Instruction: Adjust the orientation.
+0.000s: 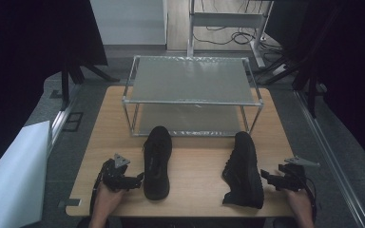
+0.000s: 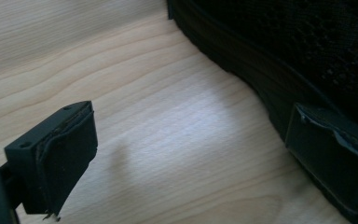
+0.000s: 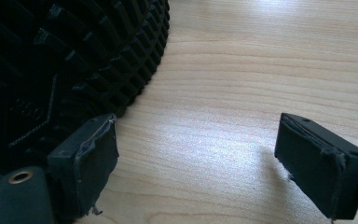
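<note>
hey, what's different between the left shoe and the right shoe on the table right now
The left shoe stands upright on its sole, its top and opening facing up; the right shoe lies tipped on its side, and the right gripper view shows its ridged tread. The left shoe sits next to the left gripper, the right shoe next to the right gripper. Both are black, point toward the metal rack, and neither is gripped.

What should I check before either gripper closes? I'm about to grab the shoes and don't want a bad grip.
1. Left gripper open: ok.
2. Right gripper open: ok.
3. Left shoe upright on the table: ok.
4. Right shoe upright: not ok, it lies on its side, tread toward the right gripper.
5. Fingers astride a shoe edge: not ok, each shoe sits beside one finger.
6. Rack shelves free: ok.
</note>
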`<move>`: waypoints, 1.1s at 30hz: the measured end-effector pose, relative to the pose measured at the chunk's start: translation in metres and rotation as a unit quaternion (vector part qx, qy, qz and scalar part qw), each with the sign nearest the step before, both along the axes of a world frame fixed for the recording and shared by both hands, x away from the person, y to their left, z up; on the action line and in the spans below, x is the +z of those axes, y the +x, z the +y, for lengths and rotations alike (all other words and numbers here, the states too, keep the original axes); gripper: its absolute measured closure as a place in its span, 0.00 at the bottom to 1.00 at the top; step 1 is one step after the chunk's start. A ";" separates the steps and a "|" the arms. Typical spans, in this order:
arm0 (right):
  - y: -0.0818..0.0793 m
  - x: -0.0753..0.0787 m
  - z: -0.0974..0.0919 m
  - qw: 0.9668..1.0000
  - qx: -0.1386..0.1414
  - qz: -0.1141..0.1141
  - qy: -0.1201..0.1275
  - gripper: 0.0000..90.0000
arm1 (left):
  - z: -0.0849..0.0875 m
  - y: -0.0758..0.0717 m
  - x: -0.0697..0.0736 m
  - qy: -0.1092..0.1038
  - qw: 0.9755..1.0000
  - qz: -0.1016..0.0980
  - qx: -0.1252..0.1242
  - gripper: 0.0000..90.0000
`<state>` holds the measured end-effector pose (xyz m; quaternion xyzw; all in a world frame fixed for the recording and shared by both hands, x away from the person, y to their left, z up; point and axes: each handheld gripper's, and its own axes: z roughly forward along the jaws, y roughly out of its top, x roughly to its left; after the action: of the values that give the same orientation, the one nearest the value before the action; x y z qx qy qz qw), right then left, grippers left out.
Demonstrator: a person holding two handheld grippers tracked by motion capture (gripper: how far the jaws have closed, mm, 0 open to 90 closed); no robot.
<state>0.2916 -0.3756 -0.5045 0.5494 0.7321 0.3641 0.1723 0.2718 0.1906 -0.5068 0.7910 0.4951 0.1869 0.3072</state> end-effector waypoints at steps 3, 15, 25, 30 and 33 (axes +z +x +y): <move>0.000 0.000 0.000 1.000 0.001 0.001 0.000 0.15 | -0.009 -0.001 -0.001 -0.006 1.000 0.001 -0.013 0.01; 0.000 0.000 -0.001 1.000 0.000 -0.001 0.005 0.15 | -0.006 -0.002 0.006 -0.026 0.999 -0.026 0.005 0.00; -0.006 0.019 -0.006 1.000 -0.003 -0.019 0.001 0.12 | 0.015 -0.001 -0.001 -0.017 0.999 -0.013 0.046 0.00; -0.010 0.032 -0.009 1.000 -0.002 -0.028 -0.001 0.07 | 0.015 0.000 -0.002 -0.015 0.999 -0.009 0.047 0.00; -0.013 0.046 -0.004 1.000 0.009 -0.030 -0.001 0.00 | 0.015 0.001 -0.004 -0.014 0.999 -0.003 0.046 0.00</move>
<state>0.2787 -0.3800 -0.4589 0.5317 0.7317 0.3809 0.1918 0.2728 0.2057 -0.5107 0.7622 0.5327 0.1965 0.3109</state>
